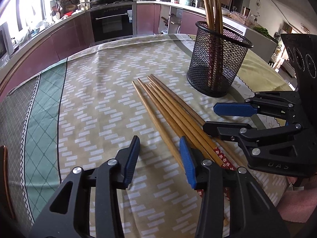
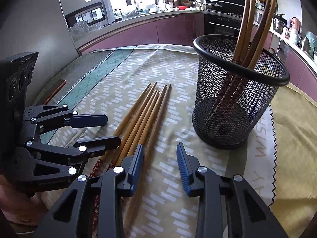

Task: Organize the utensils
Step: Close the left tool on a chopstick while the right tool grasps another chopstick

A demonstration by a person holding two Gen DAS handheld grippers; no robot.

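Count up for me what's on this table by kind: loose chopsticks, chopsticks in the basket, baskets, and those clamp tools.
Loose chopsticks lying on the cloth: 6
Standing chopsticks in the basket: 4 that I can tell apart; they overlap
Mesh basket: 1
Clamp tools: 2, the left gripper and the right gripper
Total: 13

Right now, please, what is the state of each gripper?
Left gripper: open, holding nothing; loose chopsticks lie by its right finger.
Right gripper: open, holding nothing, low over the chopsticks.
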